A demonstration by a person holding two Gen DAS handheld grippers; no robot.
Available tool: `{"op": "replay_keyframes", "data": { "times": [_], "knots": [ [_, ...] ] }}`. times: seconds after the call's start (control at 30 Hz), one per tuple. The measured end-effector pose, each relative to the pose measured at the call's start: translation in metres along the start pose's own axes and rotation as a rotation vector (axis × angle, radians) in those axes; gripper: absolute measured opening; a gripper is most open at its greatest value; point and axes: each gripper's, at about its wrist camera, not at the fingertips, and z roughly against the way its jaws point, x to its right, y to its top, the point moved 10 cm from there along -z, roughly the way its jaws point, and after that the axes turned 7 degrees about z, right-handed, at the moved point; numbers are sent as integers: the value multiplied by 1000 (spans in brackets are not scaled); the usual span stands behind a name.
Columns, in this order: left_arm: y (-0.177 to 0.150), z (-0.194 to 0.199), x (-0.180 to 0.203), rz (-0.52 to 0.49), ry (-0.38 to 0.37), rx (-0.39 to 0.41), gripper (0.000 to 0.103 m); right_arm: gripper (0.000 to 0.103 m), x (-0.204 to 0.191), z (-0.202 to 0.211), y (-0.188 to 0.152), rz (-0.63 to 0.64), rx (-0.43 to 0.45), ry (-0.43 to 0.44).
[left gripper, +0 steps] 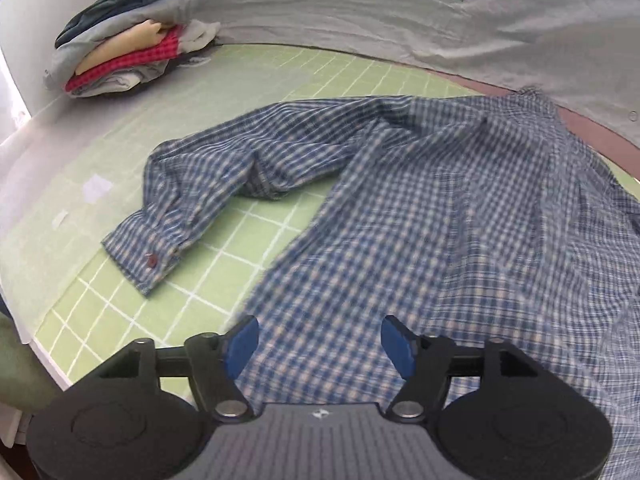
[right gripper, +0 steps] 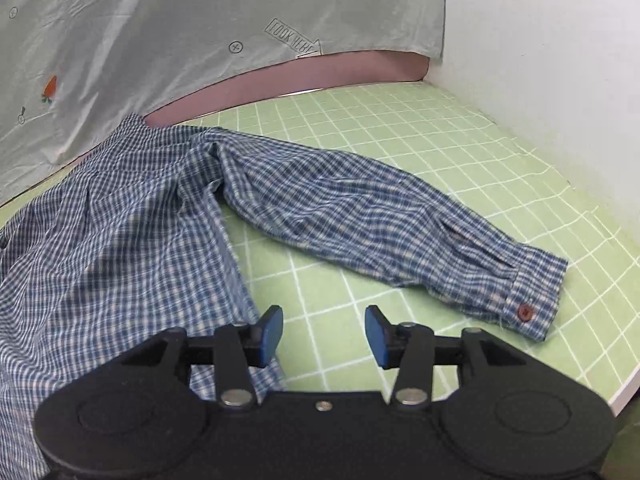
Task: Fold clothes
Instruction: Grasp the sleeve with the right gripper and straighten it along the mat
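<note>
Two wrist views, neither taking in the whole blue checked shirt (left gripper: 460, 216): body blurred in the left view and cut off at the right and lower edges; in the right view, cut off at the left edge, with its near hem hidden behind the black tong housing. Collar area bunched against the far backdrop, hard to make out. Spread flat on the green gridded table (right gripper: 420, 148), one sleeve (left gripper: 224, 168) crumpled out to the left, cuff with a red button; the other sleeve (right gripper: 384, 224) stretched out to the right, cuff likewise buttoned. Folded clothes pile (left gripper: 128, 48) at the far left corner, well apart from the shirt. Grey printed sheet (right gripper: 160, 40) hanging behind.

Left tongs (left gripper: 319, 340) low over the shirt's near body, blue pads wide apart, gripping nothing. Right tongs (right gripper: 324, 334) above bare table just beside the shirt's right edge, pads also wide apart, empty, left pad over the fabric edge.
</note>
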Motion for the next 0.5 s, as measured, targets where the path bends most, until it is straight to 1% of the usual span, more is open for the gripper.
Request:
{"op": "replay_keyframes", "data": {
  "times": [0.03,0.13,0.2,0.23,0.27,0.3,0.37,0.43,0.47,0.5],
  "knots": [
    [-6,1,17,-5,-9,-5,77,47,9,-5,3,7,-2,-7],
    [-35,0,70,-39,-38,-47,78,47,37,-20,10,86,-14,-55],
    [-53,0,103,-71,-54,-61,78,49,51,-31,12,152,-23,-72],
    [-62,0,118,-87,-62,-65,81,50,58,-37,13,189,-28,-76],
    [-70,-1,130,-98,-66,-74,84,50,62,-43,12,226,-43,-69],
    [-78,-2,142,-108,-70,-85,84,50,66,-49,11,262,-58,-61],
    [-91,-4,159,-114,-72,-107,84,50,74,-57,10,289,-76,-20],
    [-101,-6,173,-115,-73,-122,84,42,79,-63,9,296,-90,35],
    [-104,-8,178,-114,-65,-127,84,27,81,-66,10,302,-96,60],
    [-107,-10,181,-112,-54,-132,85,12,86,-70,13,313,-92,49]
  ]
}}
